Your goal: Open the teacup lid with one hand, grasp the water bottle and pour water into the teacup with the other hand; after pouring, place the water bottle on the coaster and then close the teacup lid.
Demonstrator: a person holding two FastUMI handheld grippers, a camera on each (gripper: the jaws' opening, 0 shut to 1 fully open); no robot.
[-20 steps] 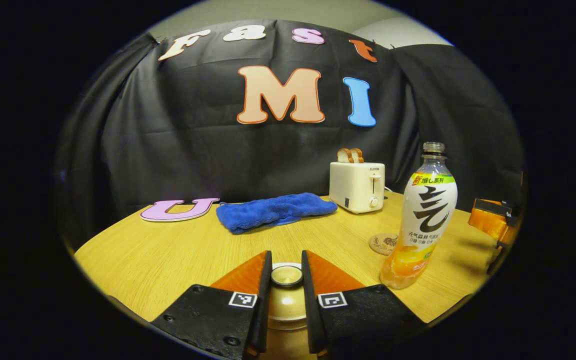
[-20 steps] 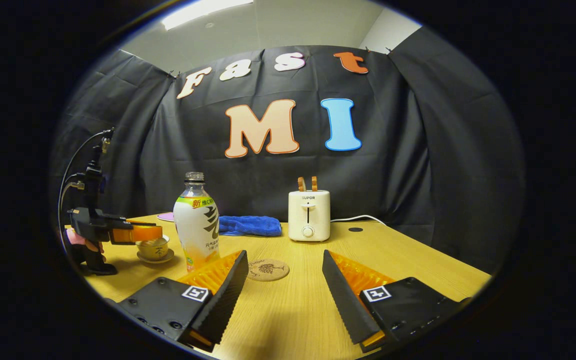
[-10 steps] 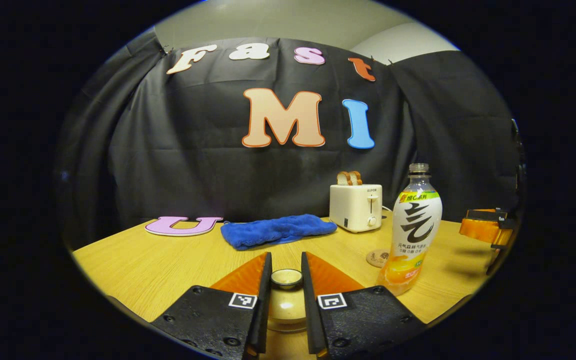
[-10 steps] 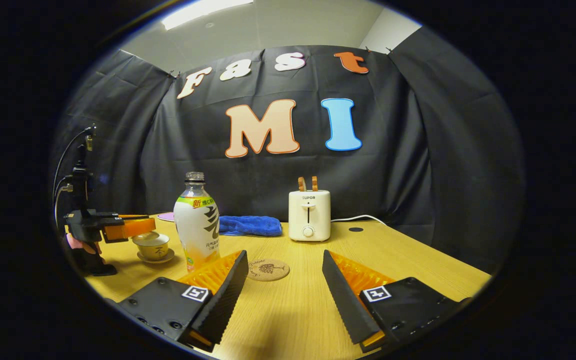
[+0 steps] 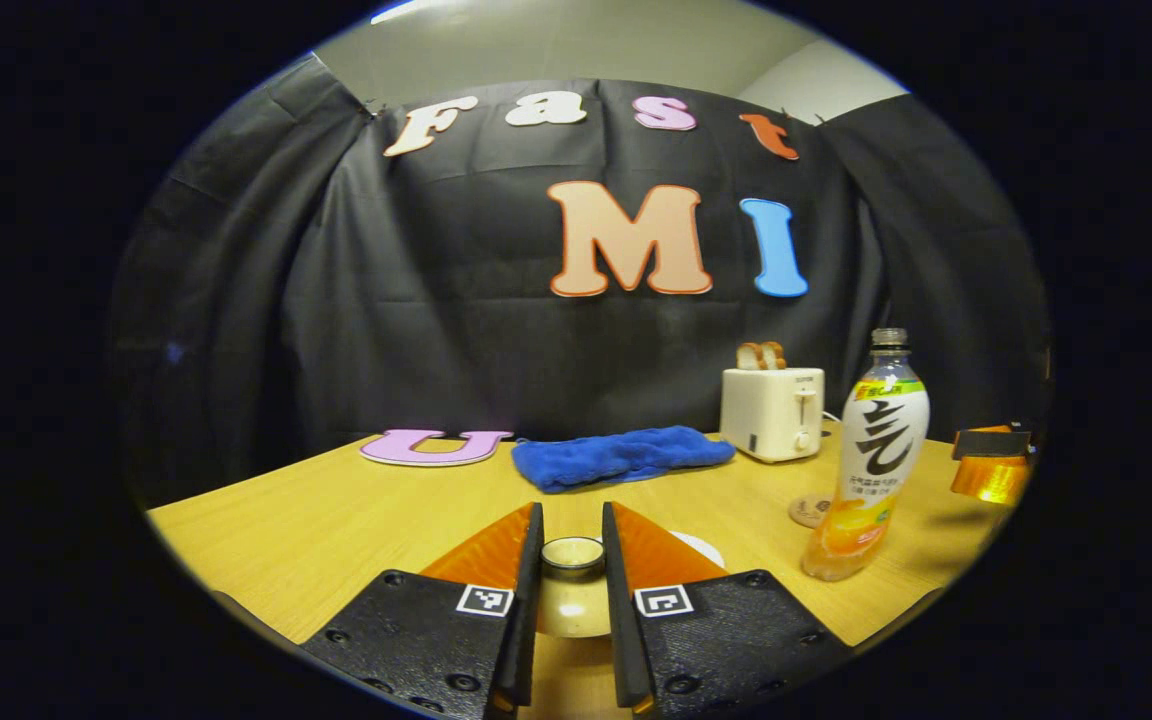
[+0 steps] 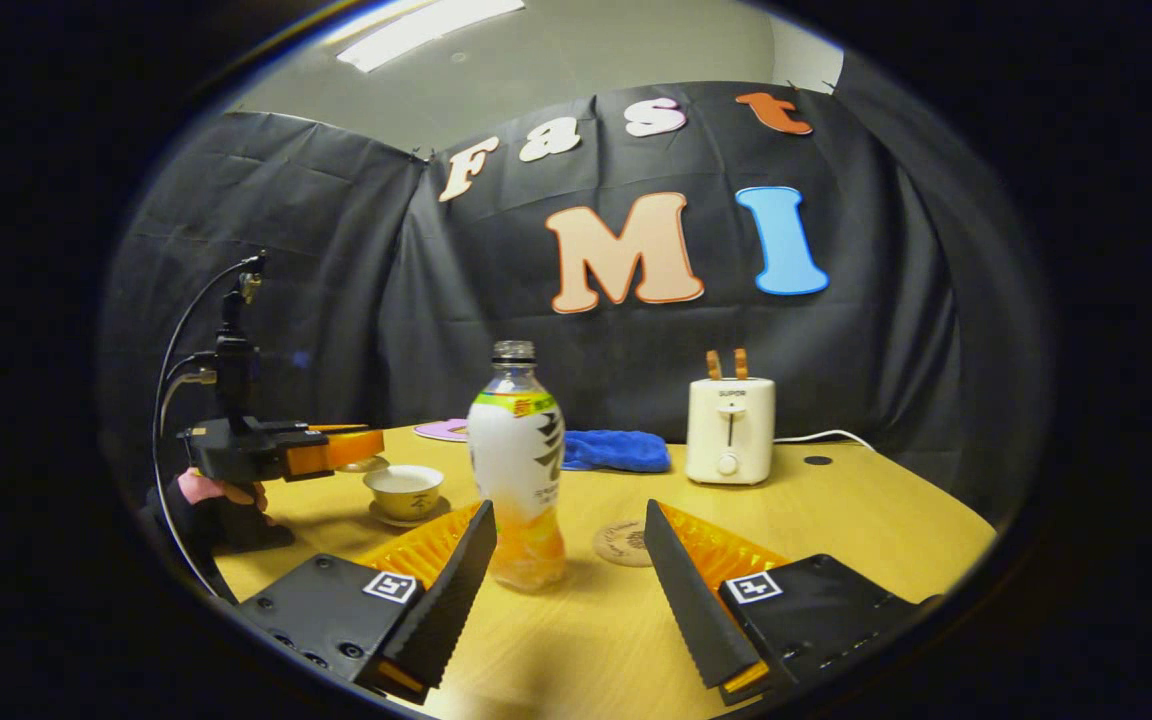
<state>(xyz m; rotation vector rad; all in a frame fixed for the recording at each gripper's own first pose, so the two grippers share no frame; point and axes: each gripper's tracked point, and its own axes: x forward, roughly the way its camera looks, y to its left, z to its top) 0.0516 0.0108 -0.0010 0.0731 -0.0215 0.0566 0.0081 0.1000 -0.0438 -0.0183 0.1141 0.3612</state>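
left gripper view low over the table (image 5: 336,520), facing the far wall, right gripper view likewise, both sharing bottle (image 5: 876,450) (image 6: 521,460), toaster (image 5: 771,410) (image 6: 729,440)

Black cloth wall (image 6: 336,300) draped all round the back, creased and hanging in folds, meeting the far edge of a light wooden table (image 6: 836,520). Pale ceiling (image 6: 586,60) above the cloth, with a long bright light panel (image 6: 431,20) up top left in the right gripper view. Bit of plain white wall (image 5: 816,85) peeking over the cloth at upper right in the left gripper view. On the table near the back: cream toaster (image 6: 730,442) with two slices of toast poking out, white cord (image 6: 826,437) trailing off to its right, blue towel (image 5: 621,456) lying crumpled just beside it.
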